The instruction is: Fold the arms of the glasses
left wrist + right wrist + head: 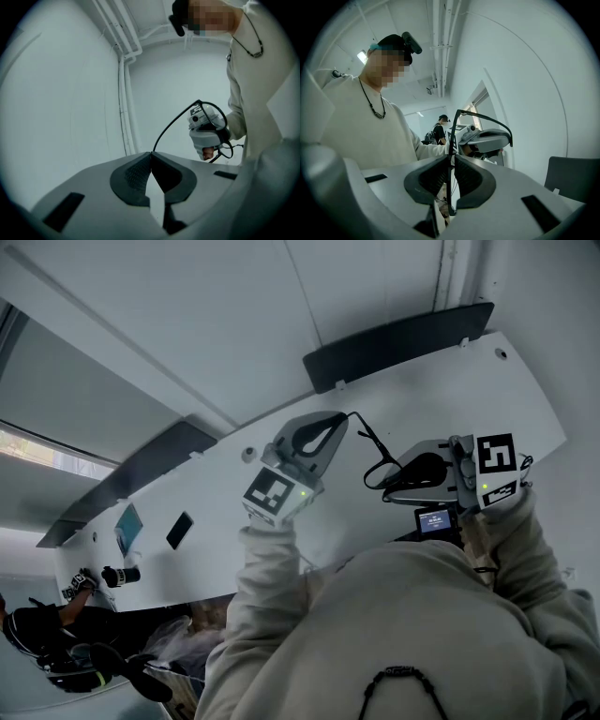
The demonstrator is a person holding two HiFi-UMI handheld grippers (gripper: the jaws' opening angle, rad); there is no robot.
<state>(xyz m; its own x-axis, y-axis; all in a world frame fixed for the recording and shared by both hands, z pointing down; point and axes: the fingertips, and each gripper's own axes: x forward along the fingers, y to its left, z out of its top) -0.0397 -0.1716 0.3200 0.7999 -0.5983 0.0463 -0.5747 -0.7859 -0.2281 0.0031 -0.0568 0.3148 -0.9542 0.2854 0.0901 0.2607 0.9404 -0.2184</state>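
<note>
Thin black glasses (373,439) hang in the air between my two grippers, above a white table (469,390). My left gripper (340,420) is shut, and one long glasses arm (172,125) comes out from between its closed tips (151,153). That arm curves across to my right gripper (206,129). My right gripper (390,474) is shut on the front frame, which shows as a thin black upright line between its pads (450,161). In the right gripper view the arm (490,120) arches over to the left gripper (485,139). The lenses are hard to make out.
A dark phone (179,530) and a teal item (128,526) lie at the table's left end. Dark chair backs (394,343) stand along its far edge. Another person (42,634) works at lower left, and a further person (439,126) stands in the background.
</note>
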